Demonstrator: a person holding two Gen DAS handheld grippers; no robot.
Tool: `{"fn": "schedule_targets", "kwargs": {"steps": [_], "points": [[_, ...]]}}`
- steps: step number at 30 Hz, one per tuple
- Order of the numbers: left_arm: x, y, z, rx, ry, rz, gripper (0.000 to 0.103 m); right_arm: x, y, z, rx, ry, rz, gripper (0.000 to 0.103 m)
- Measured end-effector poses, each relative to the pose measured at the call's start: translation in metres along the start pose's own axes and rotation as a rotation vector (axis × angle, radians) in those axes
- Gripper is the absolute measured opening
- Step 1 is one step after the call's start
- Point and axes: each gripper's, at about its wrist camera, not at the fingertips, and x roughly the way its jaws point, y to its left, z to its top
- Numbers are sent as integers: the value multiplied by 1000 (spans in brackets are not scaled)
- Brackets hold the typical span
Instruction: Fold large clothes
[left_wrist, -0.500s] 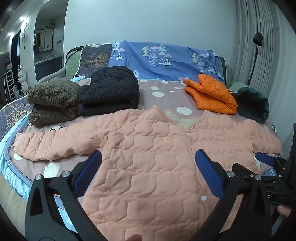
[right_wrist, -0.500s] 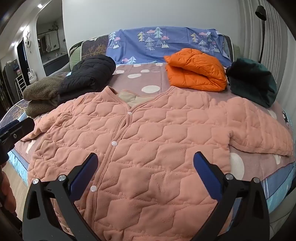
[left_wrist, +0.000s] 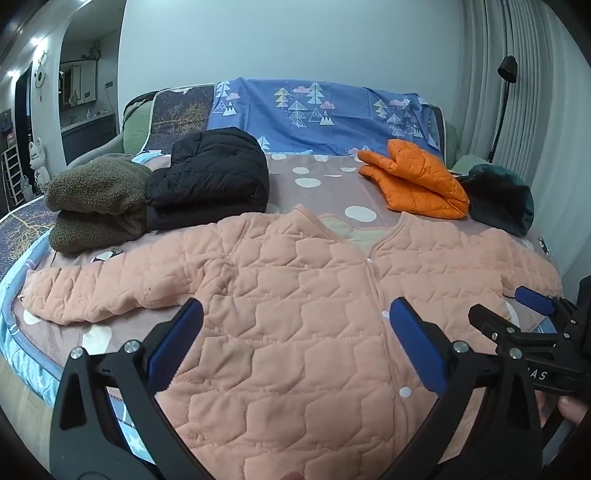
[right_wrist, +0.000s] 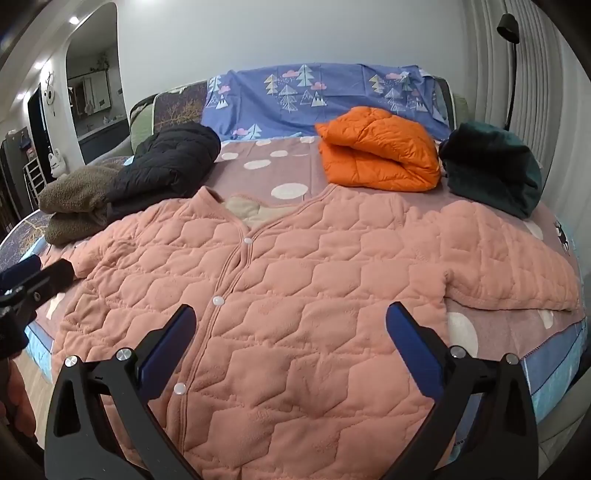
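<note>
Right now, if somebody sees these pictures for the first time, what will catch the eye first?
First comes the big pink quilted jacket, spread flat and buttoned across the near half of the bed, sleeves out to both sides. Behind it lie folded clothes: a bright orange jacket at the back right, a black jacket at the back left. Both the left gripper and the right gripper hang open over the pink one.
</note>
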Motion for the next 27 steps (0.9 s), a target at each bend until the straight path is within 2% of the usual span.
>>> {"fn": "schedule_targets", "kwargs": {"steps": [6, 27], "points": [[2, -5, -1, 26, 0, 12, 101, -2, 1, 1, 2, -17, 11, 102], [5, -6, -2, 19, 11, 3, 101, -4, 0, 0, 12, -16, 23, 102]]}}
